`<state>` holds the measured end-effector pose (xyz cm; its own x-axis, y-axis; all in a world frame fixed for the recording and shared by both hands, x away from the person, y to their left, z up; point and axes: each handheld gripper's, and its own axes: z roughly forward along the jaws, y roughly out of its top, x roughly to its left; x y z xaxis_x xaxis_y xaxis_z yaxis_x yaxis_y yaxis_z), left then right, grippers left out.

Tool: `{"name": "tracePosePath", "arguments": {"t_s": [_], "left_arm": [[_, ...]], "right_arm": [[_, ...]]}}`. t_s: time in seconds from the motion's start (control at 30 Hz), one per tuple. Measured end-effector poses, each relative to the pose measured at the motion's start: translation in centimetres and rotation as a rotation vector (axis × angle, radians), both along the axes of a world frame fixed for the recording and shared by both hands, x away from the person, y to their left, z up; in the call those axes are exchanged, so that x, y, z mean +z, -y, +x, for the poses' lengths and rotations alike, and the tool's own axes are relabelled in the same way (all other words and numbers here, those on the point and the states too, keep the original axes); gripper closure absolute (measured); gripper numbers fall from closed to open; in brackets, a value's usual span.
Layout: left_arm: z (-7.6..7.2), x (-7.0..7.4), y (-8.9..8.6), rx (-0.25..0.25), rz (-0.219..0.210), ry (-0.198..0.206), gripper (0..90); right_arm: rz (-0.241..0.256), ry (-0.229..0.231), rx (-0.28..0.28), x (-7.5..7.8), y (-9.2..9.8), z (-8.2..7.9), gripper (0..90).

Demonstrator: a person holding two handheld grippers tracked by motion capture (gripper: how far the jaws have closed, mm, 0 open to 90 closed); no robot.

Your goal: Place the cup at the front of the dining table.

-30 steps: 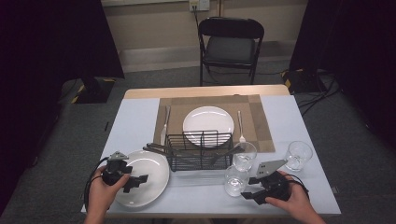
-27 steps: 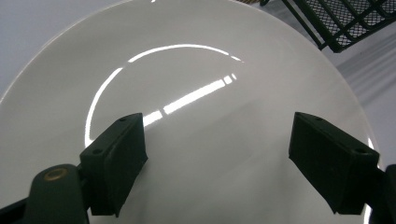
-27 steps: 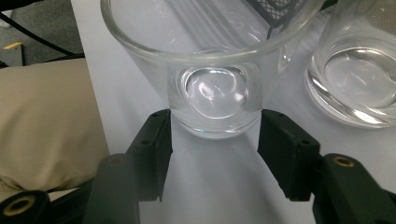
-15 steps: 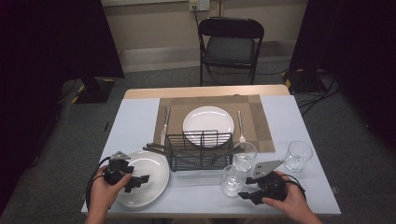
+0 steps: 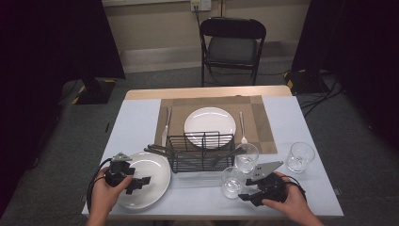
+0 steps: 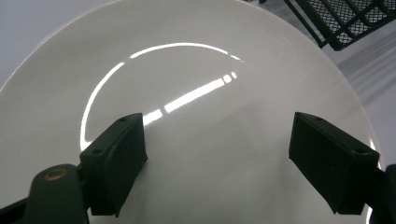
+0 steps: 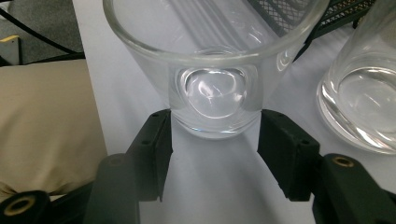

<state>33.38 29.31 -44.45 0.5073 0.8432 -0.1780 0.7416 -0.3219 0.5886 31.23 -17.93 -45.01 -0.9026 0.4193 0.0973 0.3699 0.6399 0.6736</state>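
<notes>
Flanking the base of a glass [image 7: 212, 100], the right gripper [image 7: 215, 140] has its jaws spread, one on each side of the base, close to the glass but not clearly pressing it. That glass [image 5: 232, 181] stands just in front of the rack [image 5: 201, 151], near its right corner, with a second glass [image 5: 246, 157] just beside it. Left of the rack, the left gripper [image 6: 217, 154] hovers wide open over a plate [image 5: 150, 179], holding nothing.
</notes>
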Motion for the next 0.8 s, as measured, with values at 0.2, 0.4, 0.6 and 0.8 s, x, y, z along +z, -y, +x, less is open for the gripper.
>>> {"name": "tracePosePath", "arguments": {"t_s": [0.2, 0.4, 0.6, 0.8], "left_arm": [[0.01, 0.06, -0.13, 0.006, -0.004, 0.004, 18.6], [0.01, 0.10, -0.20, 0.009, -0.005, 0.006, 18.6], [0.03, 0.06, -0.12, 0.009, -0.002, 0.003, 18.6], [0.05, 0.21, -0.23, 0.007, -0.004, 0.004, 18.6]], "right_arm": [[-0.002, 0.005, 0.007, 0.08, -0.02, 0.05, 45.4], [-0.005, 0.008, 0.005, 0.12, -0.05, 0.02, 45.4], [-0.009, 0.004, 0.008, 0.15, -0.09, 0.07, 45.3], [-0.006, 0.008, 0.009, 0.11, -0.22, 0.06, 45.4]]}}
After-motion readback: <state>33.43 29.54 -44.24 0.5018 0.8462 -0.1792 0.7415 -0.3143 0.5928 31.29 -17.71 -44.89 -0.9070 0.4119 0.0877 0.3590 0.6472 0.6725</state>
